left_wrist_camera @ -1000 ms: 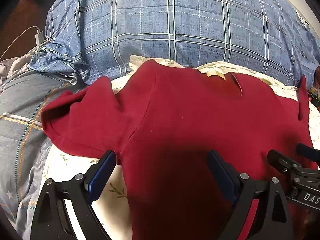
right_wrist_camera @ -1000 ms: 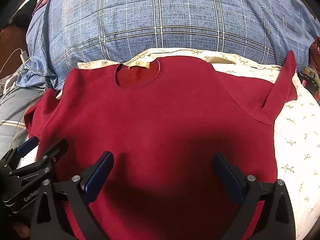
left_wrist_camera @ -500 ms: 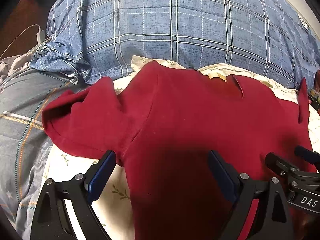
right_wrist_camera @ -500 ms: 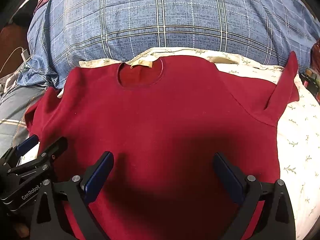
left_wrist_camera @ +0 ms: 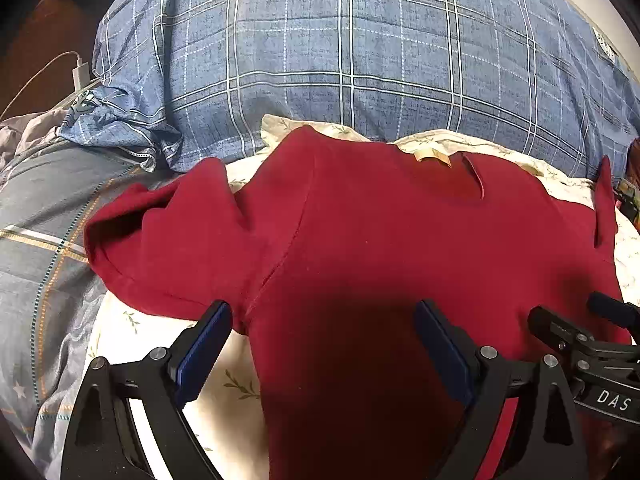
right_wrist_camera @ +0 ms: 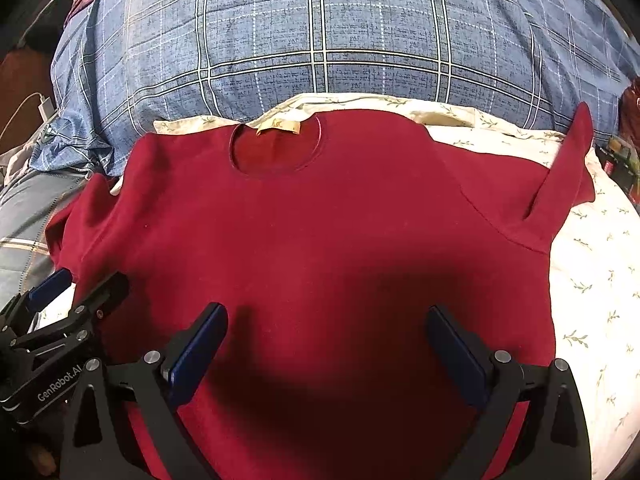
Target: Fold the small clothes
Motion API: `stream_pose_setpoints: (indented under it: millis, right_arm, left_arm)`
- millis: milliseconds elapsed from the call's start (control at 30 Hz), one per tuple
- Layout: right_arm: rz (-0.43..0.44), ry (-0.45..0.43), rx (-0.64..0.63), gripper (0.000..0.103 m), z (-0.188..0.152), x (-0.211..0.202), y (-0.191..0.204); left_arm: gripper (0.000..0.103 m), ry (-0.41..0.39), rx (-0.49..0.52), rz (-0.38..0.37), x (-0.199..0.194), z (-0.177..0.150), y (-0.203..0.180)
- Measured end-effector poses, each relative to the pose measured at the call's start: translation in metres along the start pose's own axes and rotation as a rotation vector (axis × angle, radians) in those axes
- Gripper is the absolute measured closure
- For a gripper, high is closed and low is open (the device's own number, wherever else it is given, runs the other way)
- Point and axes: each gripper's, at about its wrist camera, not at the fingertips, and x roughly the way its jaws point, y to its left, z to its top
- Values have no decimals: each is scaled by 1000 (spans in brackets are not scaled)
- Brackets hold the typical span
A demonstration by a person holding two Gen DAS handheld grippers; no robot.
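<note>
Blue plaid bedding (right_wrist_camera: 320,40): largest item, bulked across the far side in both views, white grid lines, a round printed emblem near its top edge. Cream sheet with a green sprig print (right_wrist_camera: 592,280): the work surface, bare along the right side and in a strip by the left gripper's left finger. Grey cover with orange and teal stitched lines (left_wrist_camera: 36,240): at far left, beside the sheet. Red sweatshirt (right_wrist_camera: 320,240): one piece, laid flat on the cream sheet, front up, round neckline (right_wrist_camera: 276,152) toward the plaid bedding, a tan label (right_wrist_camera: 280,126) inside the collar; body smooth; left sleeve (left_wrist_camera: 160,232) rumpled and spilling off the sheet toward the grey cover; right sleeve (right_wrist_camera: 560,184) creased, its cuff end standing in an upright peak. Left gripper (left_wrist_camera: 320,344): black frame, blue pads, jaws spread wide and holding nothing, poised at the garment's left side seam below the armpit, one finger over the sheet, the other over red cloth. Right gripper (right_wrist_camera: 326,344): same make, jaws likewise spread wide and empty, both fingers over the lower body of the sweatshirt. White charger plug and cable (left_wrist_camera: 80,72): smallest item, at the far left edge beyond the bedding.
</note>
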Motion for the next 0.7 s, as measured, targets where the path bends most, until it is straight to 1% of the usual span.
stream_pose_setpoints:
  millis: [267,433,567,633,700]
  right_arm:
    - [3,-4,-31,3,3,-1,9]
    - [18,-15,-24,4,6,-2,14]
    - [91,-21,-20,6,11,-5,21]
    - [134,-29,-62,7,18,-8,35]
    - [195,-27,-98,9,27,-9,51]
  left_arm:
    - [11,-10,-45,8,-3,4,13]
    - [11,-13,-64,13,-4,5,17]
    - [11,-17,-80,40,-4,7,28]
    - [11,-6,-120,69,-4,7,42]
    - [11,-5,-158,103,-5,8,57]
